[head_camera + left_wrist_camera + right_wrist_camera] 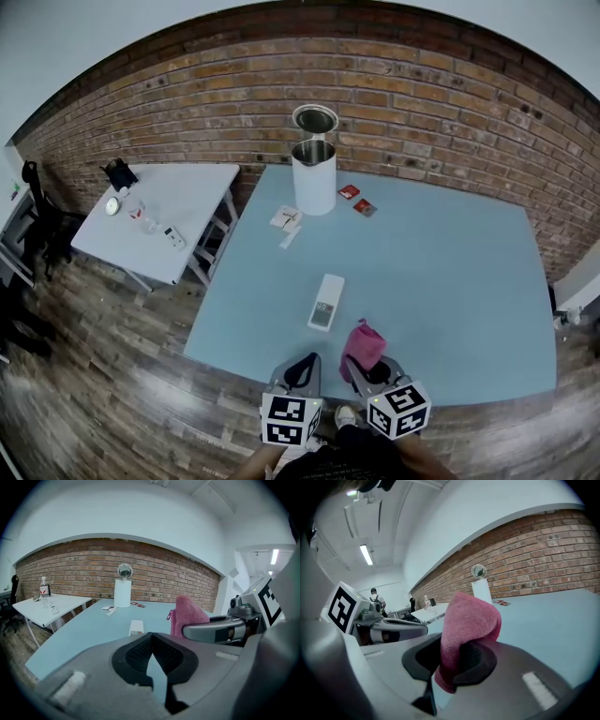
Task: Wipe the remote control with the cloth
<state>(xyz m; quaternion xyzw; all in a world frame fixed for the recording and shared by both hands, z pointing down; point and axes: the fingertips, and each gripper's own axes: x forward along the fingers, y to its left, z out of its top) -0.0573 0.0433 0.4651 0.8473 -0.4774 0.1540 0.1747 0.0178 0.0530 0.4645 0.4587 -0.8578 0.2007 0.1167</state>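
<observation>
Pink cloth [469, 620], nubby terry, folded and standing upright, was clamped in the right tool [457, 663]. Left tool [151, 654] was closed tight on nothing. Remote [326, 302], a flat white slab, lay on the surface [450, 281] just beyond both tools, untouched. White cylindrical bin [314, 180], round lid tipped up, stood near the far edge; contents unseen. Surface smooth, pale blue; brick wall [422, 103] behind, plank floor [103, 375] below.
</observation>
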